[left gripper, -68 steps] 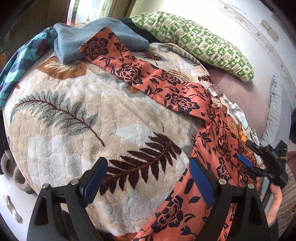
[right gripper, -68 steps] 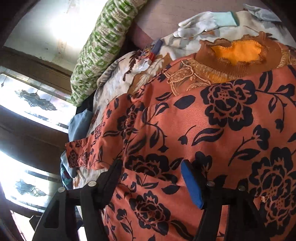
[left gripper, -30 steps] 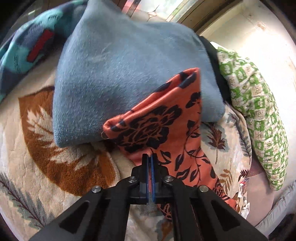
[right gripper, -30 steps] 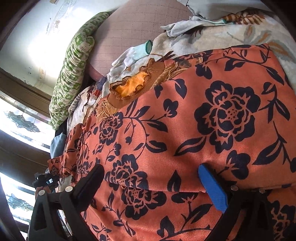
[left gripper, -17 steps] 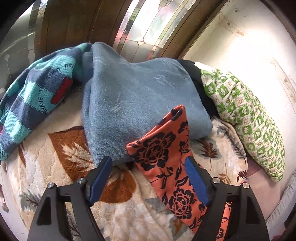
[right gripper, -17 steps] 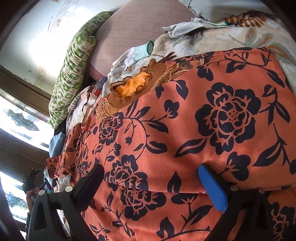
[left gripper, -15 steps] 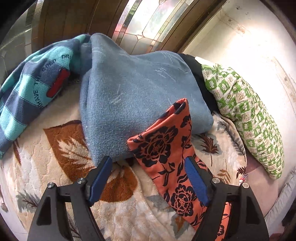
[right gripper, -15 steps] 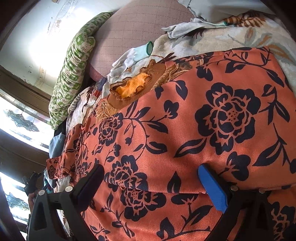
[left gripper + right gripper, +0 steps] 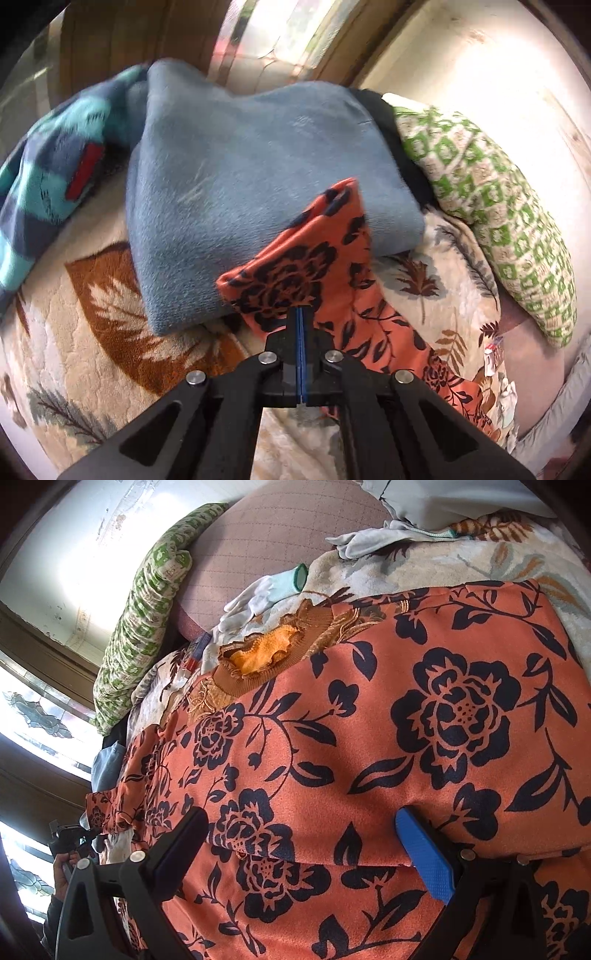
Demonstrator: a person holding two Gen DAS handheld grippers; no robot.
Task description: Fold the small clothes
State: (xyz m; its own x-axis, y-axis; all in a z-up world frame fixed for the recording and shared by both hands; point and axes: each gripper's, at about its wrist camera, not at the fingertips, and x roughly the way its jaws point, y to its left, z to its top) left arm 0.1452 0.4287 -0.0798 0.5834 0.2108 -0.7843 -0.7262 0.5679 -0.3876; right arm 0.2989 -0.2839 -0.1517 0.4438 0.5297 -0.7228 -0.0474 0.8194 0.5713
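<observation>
An orange garment with black flowers (image 9: pixel 406 720) lies spread over the bed. Its long sleeve (image 9: pixel 332 266) reaches up to a cuff that rests against a folded blue fleece. My left gripper (image 9: pixel 301 314) is shut on the near edge of that cuff, and the cuff looks slightly lifted and blurred. In the right wrist view the same gripper (image 9: pixel 70 834) shows small at the far left, in a person's hand. My right gripper (image 9: pixel 303 849) stands open just over the garment's body, near a fold line, with nothing pinched between its fingers.
The blue fleece (image 9: pixel 240 177) and a teal striped garment (image 9: pixel 44 166) lie at the head of the leaf-patterned blanket (image 9: pixel 92 314). A green-patterned pillow (image 9: pixel 498 221) lies to the right. White gloves (image 9: pixel 266 590) and an orange-brown knit piece (image 9: pixel 266 653) lie beyond the garment.
Half a second ago the left jaws stood open around the sleeve cuff. Now they are shut on its edge and have risen a little. The right gripper has stayed where it was, open.
</observation>
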